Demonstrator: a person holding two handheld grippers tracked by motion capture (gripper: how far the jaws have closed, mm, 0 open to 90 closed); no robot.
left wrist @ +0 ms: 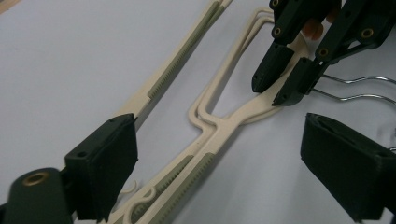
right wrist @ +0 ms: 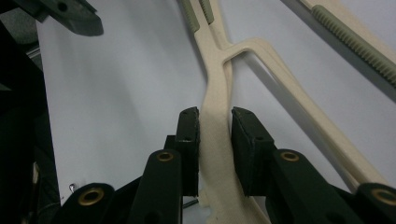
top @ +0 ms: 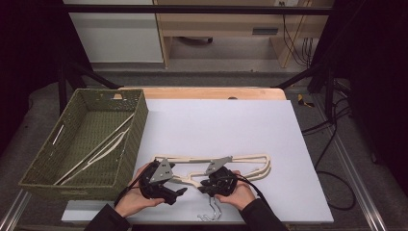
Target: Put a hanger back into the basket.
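A cream plastic hanger (top: 226, 166) lies flat on a smooth white board (top: 216, 125), near the person's edge of the table. It is thin and long, with rounded corners and ridged green strips along its arms. Its bent wire hook (top: 211, 211) is shiny metal and sticks out toward the person.

The right gripper (right wrist: 215, 140) is black hard plastic with small brass rings. Its two flat jaws squeeze the hanger's narrow neck between them. The left gripper (left wrist: 219, 158) stands wide apart over the hanger's left arm, and its pads touch nothing. Each gripper has a grey three-cornered plate on top.

On the left sits a green woven basket (top: 137, 125) with a bumpy weave and straight walls. More pale hangers (top: 96, 151) lie slanted inside it.
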